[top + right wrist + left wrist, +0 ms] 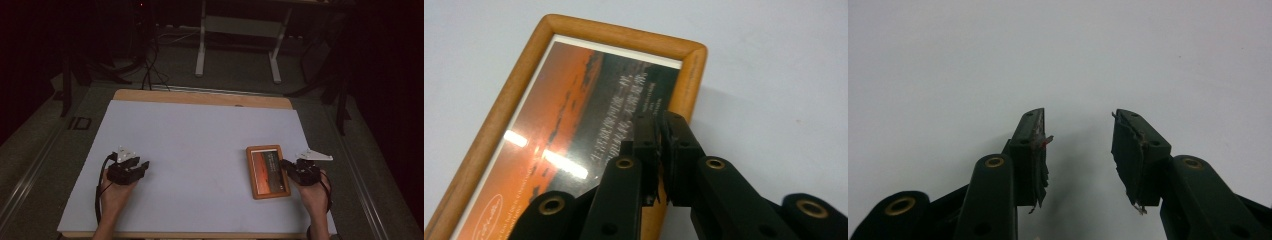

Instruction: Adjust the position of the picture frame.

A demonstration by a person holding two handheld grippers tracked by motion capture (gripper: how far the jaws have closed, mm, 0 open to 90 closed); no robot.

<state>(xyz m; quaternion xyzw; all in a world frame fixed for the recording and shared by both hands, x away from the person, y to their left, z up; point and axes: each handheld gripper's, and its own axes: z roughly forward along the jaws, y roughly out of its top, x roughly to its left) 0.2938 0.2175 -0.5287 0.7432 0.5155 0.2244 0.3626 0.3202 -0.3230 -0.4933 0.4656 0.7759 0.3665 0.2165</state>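
Two tools are at work over a pale sheet that covers the table (pixel 200 130), one near each of the near corners. The left tool (pixel 141 163) sits close to the table's left edge, held low in the person's left hand (pixel 116 192); in the left gripper view its jaws stand well apart with nothing but the bare sheet between them, so it looks parked out of the way, ready to steady something if called on. The ragged padding on its fingertips (pixel 1037 150) is worn and peeling.

Toward the right edge lies the picture frame (pixel 268 171), flat on the sheet, its long sides running away from the person. It has a rounded wooden border around an orange sunset print with lines of white script. The right tool (pixel 284 164) comes in from the frame's right side, and in the right gripper view (pixel 660 122) its jaws are drawn almost together above the wooden border and glass. Whether they pinch the rim or merely rest shut over it I cannot tell; my guess is that this approach from the outer side is meant to catch the raised rim, the easiest part of a flat frame to lift.

The sheet is smooth and matte, with a strip of wooden tabletop showing along the far edge. Beyond, the room is dim: grey floor, trailing cables, and a white table stand (pixel 239 45).
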